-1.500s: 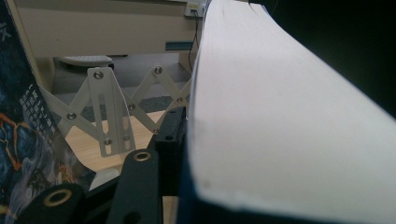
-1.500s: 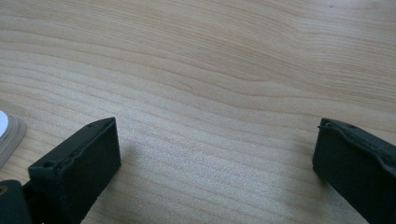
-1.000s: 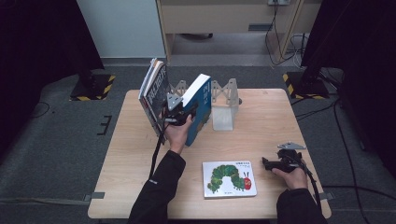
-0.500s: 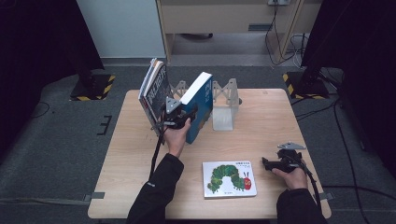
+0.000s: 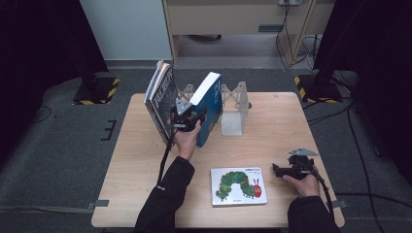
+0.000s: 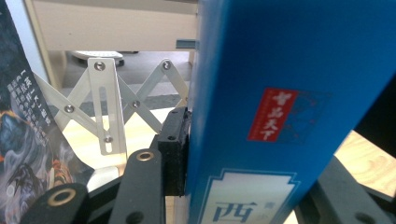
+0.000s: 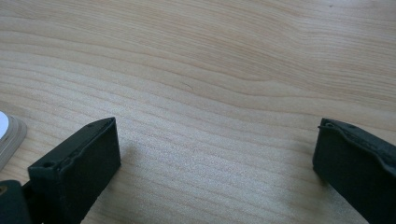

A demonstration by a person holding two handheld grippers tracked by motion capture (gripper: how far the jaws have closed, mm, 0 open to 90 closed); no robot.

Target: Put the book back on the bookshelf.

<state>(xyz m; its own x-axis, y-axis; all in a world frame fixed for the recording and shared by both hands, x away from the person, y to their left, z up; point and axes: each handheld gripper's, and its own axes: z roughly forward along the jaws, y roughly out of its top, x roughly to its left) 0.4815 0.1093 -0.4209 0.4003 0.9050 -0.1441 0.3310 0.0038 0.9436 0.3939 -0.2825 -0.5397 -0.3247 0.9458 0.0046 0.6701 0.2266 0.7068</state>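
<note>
A blue book (image 5: 210,109) stands tilted on its edge at the back of the table, in an expanding metal book rack (image 5: 233,104). My left gripper (image 5: 190,120) is shut on its near edge. In the left gripper view the black pad (image 6: 175,154) presses against the blue book (image 6: 289,93); the jaws have just been closing on it. A dark-covered book (image 5: 163,99) leans to the left of it. My right gripper (image 5: 279,170) rests low at the front right, open over bare wood (image 7: 215,158).
A white picture book with a green caterpillar (image 5: 238,186) lies flat near the front edge, left of the right gripper. The rack's scissor bars (image 6: 107,107) stand behind the left jaw, with the dark book's cover (image 6: 18,140) beside them. The wooden table (image 5: 136,160) has free room at the left.
</note>
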